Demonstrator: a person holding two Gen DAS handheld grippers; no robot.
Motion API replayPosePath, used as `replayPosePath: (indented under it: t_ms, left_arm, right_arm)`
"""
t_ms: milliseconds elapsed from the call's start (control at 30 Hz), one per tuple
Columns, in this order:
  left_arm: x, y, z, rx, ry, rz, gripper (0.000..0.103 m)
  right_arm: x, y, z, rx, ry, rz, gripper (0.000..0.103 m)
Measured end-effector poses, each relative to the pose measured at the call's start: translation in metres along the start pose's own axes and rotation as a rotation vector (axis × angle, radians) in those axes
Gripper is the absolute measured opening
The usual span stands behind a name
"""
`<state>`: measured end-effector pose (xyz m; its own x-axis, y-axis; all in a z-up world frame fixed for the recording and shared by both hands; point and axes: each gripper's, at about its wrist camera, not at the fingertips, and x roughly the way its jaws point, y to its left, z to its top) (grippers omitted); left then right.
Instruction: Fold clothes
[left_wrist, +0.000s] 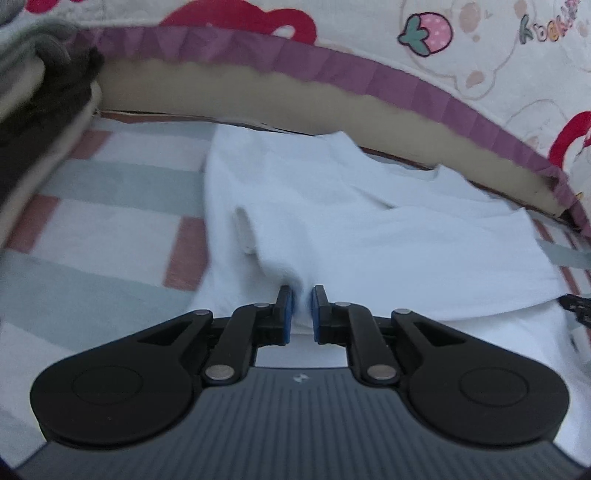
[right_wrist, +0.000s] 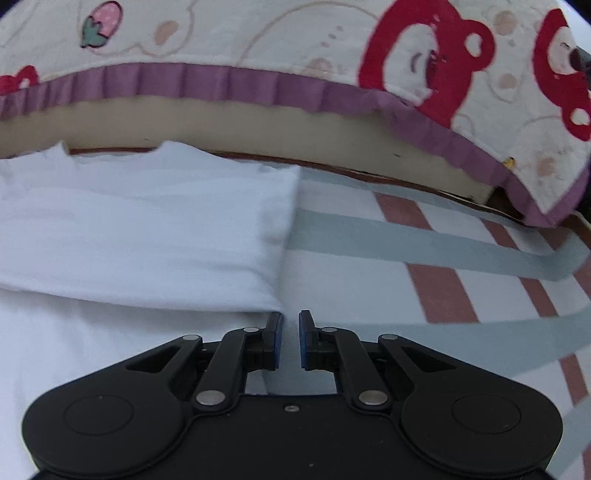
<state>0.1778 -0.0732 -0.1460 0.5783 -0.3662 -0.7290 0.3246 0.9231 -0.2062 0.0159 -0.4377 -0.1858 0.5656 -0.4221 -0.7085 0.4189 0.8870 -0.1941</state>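
A white garment (left_wrist: 332, 221) lies spread on the bed, its top part folded down over the lower part, with a small label (left_wrist: 244, 230) showing. My left gripper (left_wrist: 302, 297) is shut on a raised pinch of this cloth, which bunches up between the blue pads (left_wrist: 286, 310). In the right wrist view the same white garment (right_wrist: 147, 229) fills the left half. My right gripper (right_wrist: 290, 321) sits at the garment's right edge, just below the folded layer's corner. Its jaws are drawn close together, with white cloth showing in the narrow gap.
A sheet with grey and red-brown checks (right_wrist: 424, 240) covers the bed. Behind the garment runs a beige mattress edge (left_wrist: 258, 96) under a cartoon-print quilt with a purple frill (right_wrist: 258, 85). A stack of folded grey and dark clothes (left_wrist: 37, 96) stands at the far left.
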Motion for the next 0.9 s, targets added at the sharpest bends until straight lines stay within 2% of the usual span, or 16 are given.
replayPosePath:
  t_ms: [33,100,167,300,367,467,533,667,733,767,833,900]
  left_arm:
    - [-0.001,0.001,0.001,0.011,0.001,0.031,0.010]
    - [-0.002,0.005,0.003,0.019,-0.002,0.071,0.010]
    - [-0.004,0.010,0.006,0.006,-0.027,0.044,0.010]
    - [-0.004,0.012,0.008,-0.005,-0.058,-0.014,0.012]
    - [0.001,0.012,0.004,-0.003,-0.041,-0.023,0.018]
    - [0.007,0.013,-0.001,-0.002,-0.017,-0.010,0.018]
    - [0.010,0.016,-0.003,-0.012,-0.012,-0.014,0.018]
    - [0.011,0.023,-0.011,-0.010,-0.008,-0.028,0.021]
    - [0.010,0.025,-0.016,-0.006,-0.009,-0.034,0.020]
    - [0.009,0.026,-0.017,-0.006,-0.012,-0.037,0.020]
    - [0.007,0.028,-0.020,-0.007,-0.019,-0.044,0.020]
    - [0.005,0.027,-0.023,0.008,-0.021,-0.039,0.020]
  right_arm:
    - [0.000,-0.004,-0.001,0.010,0.009,-0.024,0.010]
    - [-0.006,-0.015,-0.001,0.079,-0.009,-0.008,0.011]
    - [-0.013,-0.023,0.001,0.139,-0.033,0.022,0.015]
    - [-0.019,-0.020,0.012,0.170,-0.072,0.095,0.024]
    - [-0.015,-0.013,0.021,0.188,-0.079,0.141,0.030]
    - [-0.009,0.000,0.033,0.226,-0.067,0.229,0.035]
    - [-0.003,0.018,0.042,0.208,-0.052,0.288,0.045]
    - [0.012,0.070,0.055,0.173,-0.030,0.389,0.054]
    - [0.029,0.105,0.060,0.172,0.048,0.446,0.068]
    - [0.031,0.122,0.062,0.148,0.043,0.426,0.074]
    - [0.039,0.153,0.073,0.021,0.020,0.371,0.079]
    - [0.053,0.161,0.086,-0.015,0.000,0.340,0.081]
